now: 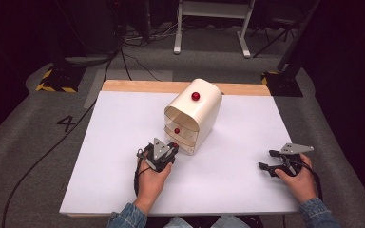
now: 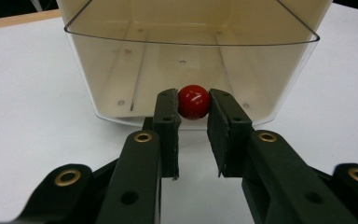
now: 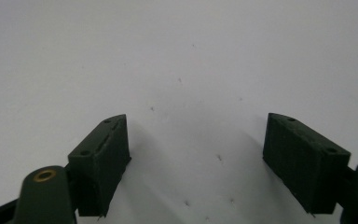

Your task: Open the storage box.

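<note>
High view: cream rounded plastic drawer cabinet (image 1: 193,115) mid white surface (image 1: 114,156); left tongs (image 1: 171,148) at its lowest drawer, right tongs (image 1: 265,159) well apart, spread empty.

Left gripper view: tongs closed on small glossy red ball knob (image 2: 194,101) of clear-fronted drawer (image 2: 191,60); likely light, stiff, slippery; squeeze knob squarely.

Right gripper view: bare surface between wide-open tongs (image 3: 196,158), no cabinet.
</note>
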Demonstrator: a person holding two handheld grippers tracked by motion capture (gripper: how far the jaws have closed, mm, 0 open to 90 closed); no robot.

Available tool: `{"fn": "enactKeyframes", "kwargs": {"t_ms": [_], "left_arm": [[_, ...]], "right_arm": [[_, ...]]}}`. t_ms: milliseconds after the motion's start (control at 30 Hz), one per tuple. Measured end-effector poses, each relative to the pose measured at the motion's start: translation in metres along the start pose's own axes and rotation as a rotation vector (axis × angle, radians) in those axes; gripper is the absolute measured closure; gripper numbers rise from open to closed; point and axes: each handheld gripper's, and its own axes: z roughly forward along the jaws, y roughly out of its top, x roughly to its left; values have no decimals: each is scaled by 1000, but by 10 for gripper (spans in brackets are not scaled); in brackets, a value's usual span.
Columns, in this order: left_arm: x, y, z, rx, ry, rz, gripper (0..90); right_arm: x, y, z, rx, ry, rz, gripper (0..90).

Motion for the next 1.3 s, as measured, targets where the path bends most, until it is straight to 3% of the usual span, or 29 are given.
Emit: {"fn": "enactKeyframes", "kwargs": {"t_ms": [300,500,833,1067,1233,1300], "left_arm": [[1,-3,-11,15,-14,-5,740],[-2,-11,-35,31,0,11,740],[-7,-22,-63,38,14,10,740],[-6,-31,-73,57,10,11,739],[-2,-38,-72,78,5,-21,733],[-2,-38,-72,77,6,-16,672]], "right_arm": [[0,0,0,-1,-1,0,228],[0,0,0,-1,-2,-1,228],[0,0,0,-1,-1,0,228],[0,0,0,-1,-2,-1,228],[0,0,0,-1,-1,-1,228],[0,0,0,0,-2,0,228]]}}
